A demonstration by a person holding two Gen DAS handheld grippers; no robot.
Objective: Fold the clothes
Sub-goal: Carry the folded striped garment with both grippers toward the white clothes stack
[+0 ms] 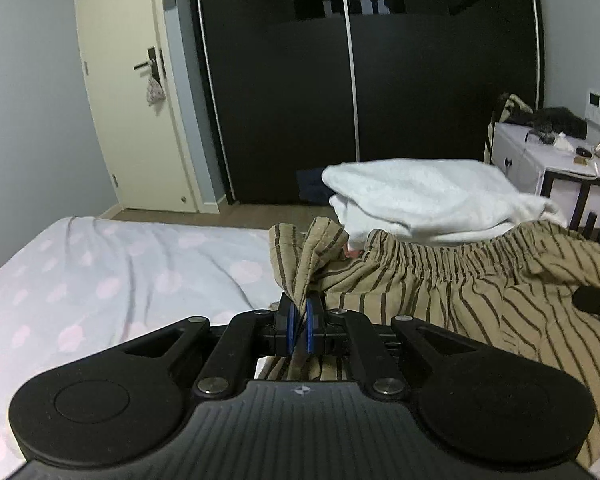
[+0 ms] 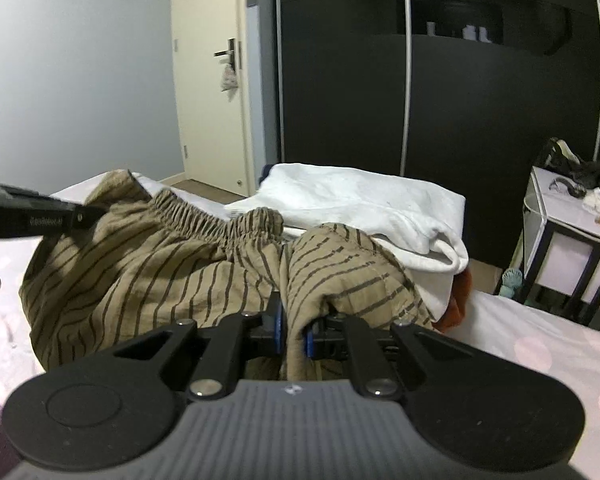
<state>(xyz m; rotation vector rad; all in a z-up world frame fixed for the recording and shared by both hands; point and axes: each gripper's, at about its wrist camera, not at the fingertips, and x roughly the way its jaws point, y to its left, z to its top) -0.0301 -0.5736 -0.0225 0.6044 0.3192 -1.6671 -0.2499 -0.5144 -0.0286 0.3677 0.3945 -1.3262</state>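
Observation:
Tan striped shorts (image 1: 460,292) with an elastic waistband lie on the bed; they also show in the right wrist view (image 2: 172,264). My left gripper (image 1: 300,320) is shut on a bunched corner of the shorts. My right gripper (image 2: 294,328) is shut on a thick fold of the same shorts. The left gripper's body shows at the left edge of the right wrist view (image 2: 32,218). A folded white garment (image 1: 428,200) lies behind the shorts, also in the right wrist view (image 2: 364,208).
The bed has a pale sheet with pink dots (image 1: 112,272). A dark wardrobe (image 1: 340,80) and a cream door (image 1: 128,92) stand beyond. A white side table (image 2: 572,232) with clutter stands at the right. Something orange (image 2: 456,300) lies under the white garment.

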